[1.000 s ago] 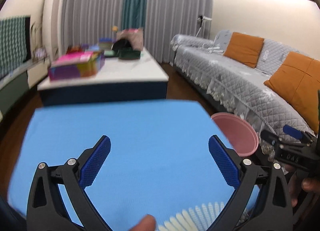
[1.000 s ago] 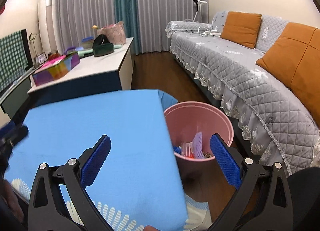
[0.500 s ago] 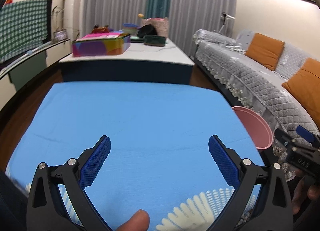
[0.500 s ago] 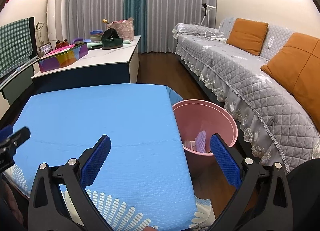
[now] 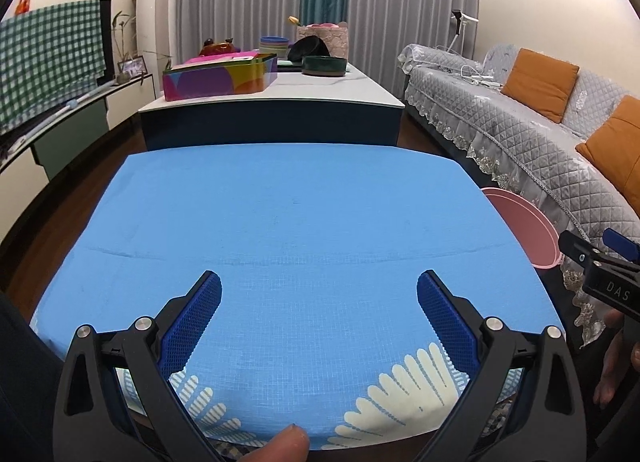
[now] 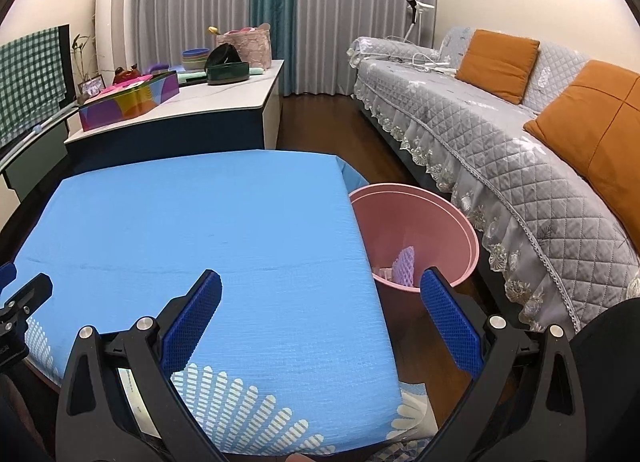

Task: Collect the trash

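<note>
Two black grippers with blue ribbed pads are hovering over the surface (image 5: 296, 222), which is wearing a bright blue cloth with a white feathery print along its near edge. The left gripper (image 5: 319, 314) is showing its jaws spread wide with nothing between them, poised above the near middle of the blue cloth. The right gripper (image 6: 320, 314) is doing the same, jaws wide apart and empty, sitting over the near right corner of the surface so that its right pad is hanging out past the edge.

Just beside that right edge, the round pink plastic bin (image 6: 456, 218) is standing on the dark wooden floor, squeezed between the surface and the grey quilted sofa with orange cushions (image 6: 520, 134). Inside the bin, a lilac foam net sleeve (image 6: 404, 270) is leaning against the near wall, with some pale scraps lying beside it that are too small to make out. From the left view, only the bin's rim is peeking out past the right edge of the cloth.

A fingertip (image 5: 286, 442) is poking in at the bottom of the left view. Beyond the far edge, a white-topped low table (image 5: 280, 96) is carrying a multicoloured box (image 5: 220, 78) and a dark green bowl (image 5: 324, 65).
</note>
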Motion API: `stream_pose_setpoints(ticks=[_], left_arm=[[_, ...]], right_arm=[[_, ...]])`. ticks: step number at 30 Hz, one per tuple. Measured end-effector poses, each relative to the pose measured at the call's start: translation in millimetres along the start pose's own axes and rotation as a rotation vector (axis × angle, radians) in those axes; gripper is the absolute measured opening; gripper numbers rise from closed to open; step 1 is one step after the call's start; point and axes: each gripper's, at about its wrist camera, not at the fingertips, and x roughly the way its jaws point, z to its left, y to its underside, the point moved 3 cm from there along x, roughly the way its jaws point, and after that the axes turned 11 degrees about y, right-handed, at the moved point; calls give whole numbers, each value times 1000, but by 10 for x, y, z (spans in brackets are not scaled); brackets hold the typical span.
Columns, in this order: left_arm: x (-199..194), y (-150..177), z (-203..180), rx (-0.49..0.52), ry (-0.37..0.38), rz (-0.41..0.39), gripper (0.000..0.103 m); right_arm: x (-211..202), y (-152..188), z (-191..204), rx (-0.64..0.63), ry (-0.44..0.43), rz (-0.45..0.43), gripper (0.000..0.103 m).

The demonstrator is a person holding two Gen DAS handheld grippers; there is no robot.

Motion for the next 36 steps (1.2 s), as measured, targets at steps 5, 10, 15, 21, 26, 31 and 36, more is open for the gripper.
stream_pose_setpoints(ticks=[5,10,15,21,26,31,36], left_arm=[[-5,6,20,-10,-6,-2,95],[0,4,19,-10,-6,-1,95],[20,11,-8,-2,-1,6,95],[23,13,6,-4,-8,1,95],[22,12,9,-1,-10,4,95],[31,11,0,-7,-11,3,95],[26,21,1,-8,-9,4,95]], right_arm=[[35,4,24,5,-9,14,98],[23,9,51,-4,-15,8,98],[28,12,40,2,-19,12,98],[27,11,45,4,-23,13,98],[27,5,58,4,-28,13,98],[21,3,81,4,-29,12,98],[21,0,83,6,-29,13,98]])
